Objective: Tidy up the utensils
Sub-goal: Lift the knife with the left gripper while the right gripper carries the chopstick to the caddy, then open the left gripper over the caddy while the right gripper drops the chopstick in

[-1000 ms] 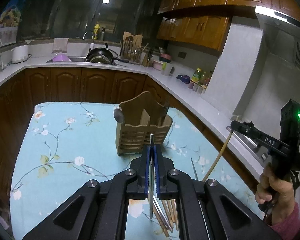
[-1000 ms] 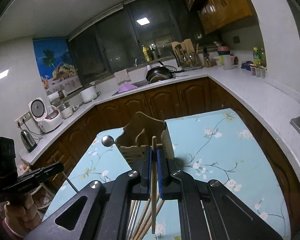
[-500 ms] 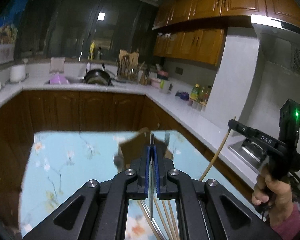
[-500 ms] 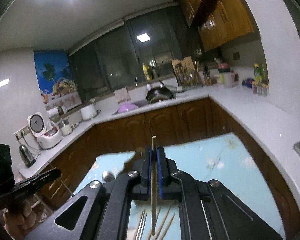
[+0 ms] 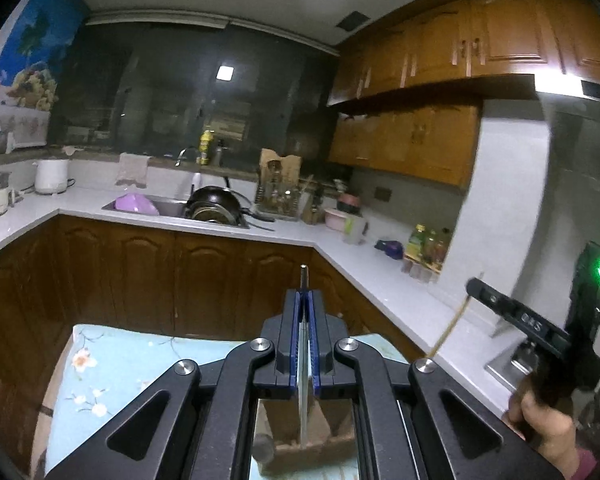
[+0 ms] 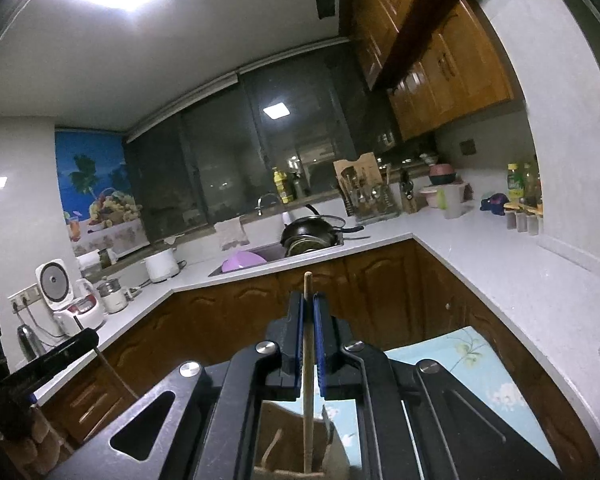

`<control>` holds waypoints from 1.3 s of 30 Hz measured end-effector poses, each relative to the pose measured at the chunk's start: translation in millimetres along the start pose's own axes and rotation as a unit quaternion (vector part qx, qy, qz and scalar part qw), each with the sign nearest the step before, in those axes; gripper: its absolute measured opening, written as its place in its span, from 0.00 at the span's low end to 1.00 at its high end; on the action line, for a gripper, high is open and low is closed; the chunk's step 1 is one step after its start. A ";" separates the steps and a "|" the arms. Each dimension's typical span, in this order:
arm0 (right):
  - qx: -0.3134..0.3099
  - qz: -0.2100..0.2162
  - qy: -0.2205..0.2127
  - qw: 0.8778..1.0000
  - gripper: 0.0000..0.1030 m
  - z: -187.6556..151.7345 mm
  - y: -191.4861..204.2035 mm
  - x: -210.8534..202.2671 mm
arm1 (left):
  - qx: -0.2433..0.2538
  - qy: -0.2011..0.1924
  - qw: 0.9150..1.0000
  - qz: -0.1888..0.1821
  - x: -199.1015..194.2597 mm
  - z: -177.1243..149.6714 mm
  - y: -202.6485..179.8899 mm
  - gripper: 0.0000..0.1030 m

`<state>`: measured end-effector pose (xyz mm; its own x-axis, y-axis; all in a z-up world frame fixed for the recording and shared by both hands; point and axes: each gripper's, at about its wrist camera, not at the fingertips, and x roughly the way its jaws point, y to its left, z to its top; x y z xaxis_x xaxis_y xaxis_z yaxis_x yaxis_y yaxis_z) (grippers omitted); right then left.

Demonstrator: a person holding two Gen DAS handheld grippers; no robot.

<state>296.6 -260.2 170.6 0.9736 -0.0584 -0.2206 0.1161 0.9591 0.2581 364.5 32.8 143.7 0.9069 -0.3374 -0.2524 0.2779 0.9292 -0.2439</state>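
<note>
My left gripper [image 5: 304, 300] is shut on a thin metal chopstick [image 5: 303, 280], held upright with its lower end hanging over the wooden utensil holder [image 5: 300, 440] at the bottom edge. My right gripper [image 6: 308, 304] is shut on a wooden chopstick [image 6: 307, 360], which also stands upright and reaches down to the holder [image 6: 276, 444]. In the left wrist view the right gripper [image 5: 520, 320] shows at the right with its wooden chopstick [image 5: 454, 322] and a hand [image 5: 548, 424]. The left gripper [image 6: 52, 360] shows at the left of the right wrist view.
The holder stands on a table with a light blue floral cloth [image 5: 112, 364]. Dark wooden cabinets [image 5: 204, 280] and a white L-shaped counter [image 6: 520, 292] lie beyond, with a sink [image 5: 172, 208], a black pan [image 5: 214, 206], bottles and a rice cooker [image 6: 60, 292].
Both grippers have risen and tilted upward, each still holding its chopstick. The holder has slid from mid-frame to the bottom edge of both views, and the loose chopsticks on the cloth have dropped out of sight.
</note>
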 end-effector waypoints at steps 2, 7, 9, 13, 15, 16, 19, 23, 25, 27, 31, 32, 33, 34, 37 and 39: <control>0.004 -0.003 0.006 1.000 0.05 -8.4 -3.7 11.1 | -0.008 0.002 1.000 0.009 15.3 -10.2 1.7 0.02; 0.016 -0.013 0.023 1.000 0.05 -38.9 -12.2 32.1 | -0.032 0.008 0.999 0.034 51.9 -45.4 4.3 0.02; 0.021 -0.014 0.030 0.999 0.05 -49.4 -14.3 39.2 | -0.039 0.016 0.998 0.041 67.2 -61.0 3.7 0.02; 0.031 -0.014 0.058 0.998 0.05 -68.8 -20.7 53.1 | -0.040 0.040 0.997 0.043 90.2 -77.9 -3.6 0.02; 0.035 -0.013 0.070 0.997 0.05 -75.1 -23.1 57.6 | -0.043 0.053 0.997 0.043 102.5 -80.6 -1.0 0.02; 0.036 -0.013 0.077 0.996 0.05 -78.3 -23.6 59.4 | -0.043 0.059 0.996 0.042 107.9 -82.8 -1.1 0.03; 0.032 -0.016 0.083 0.996 0.05 -81.5 -23.0 61.1 | -0.035 0.065 0.996 0.043 120.5 -78.4 1.3 0.04; 0.033 -0.018 0.089 0.995 0.06 -80.3 -23.6 62.0 | -0.039 0.074 0.996 0.041 125.7 -61.4 6.7 0.05; 0.035 -0.017 0.090 0.995 0.06 -79.6 -24.2 61.9 | -0.035 0.073 0.996 0.042 122.9 -53.0 11.3 0.05; 0.034 -0.019 0.090 0.995 0.06 -79.9 -24.2 62.4 | -0.034 0.074 0.996 0.042 120.6 -50.5 14.2 0.05; 0.034 -0.019 0.094 0.995 0.07 -79.6 -25.4 62.2 | -0.031 0.076 0.996 0.042 113.3 -53.6 15.3 0.05; 0.036 -0.017 0.097 0.995 0.11 -79.5 -26.2 62.0 | -0.031 0.081 0.995 0.042 113.2 -52.3 15.2 0.07; 0.040 -0.012 0.098 0.994 0.12 -79.5 -28.1 61.2 | -0.031 0.084 0.995 0.044 105.2 -58.9 16.4 0.10; 0.047 -0.009 0.102 0.994 0.15 -79.5 -30.8 60.5 | -0.032 0.087 0.995 0.042 103.3 -57.8 16.5 0.21; 0.067 0.003 0.099 0.993 0.58 -79.5 -38.8 53.0 | -0.037 0.072 0.996 0.044 89.4 -53.7 16.5 0.44; 0.073 0.008 0.087 0.994 0.66 -78.4 -41.6 41.4 | -0.037 0.068 0.996 0.047 81.1 -54.7 16.3 0.55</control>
<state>316.7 -280.8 76.9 0.9283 0.0169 -0.3714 0.1408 0.9086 0.3933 425.2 12.3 68.0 0.8753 -0.2711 -0.4005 0.1648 0.9457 -0.2800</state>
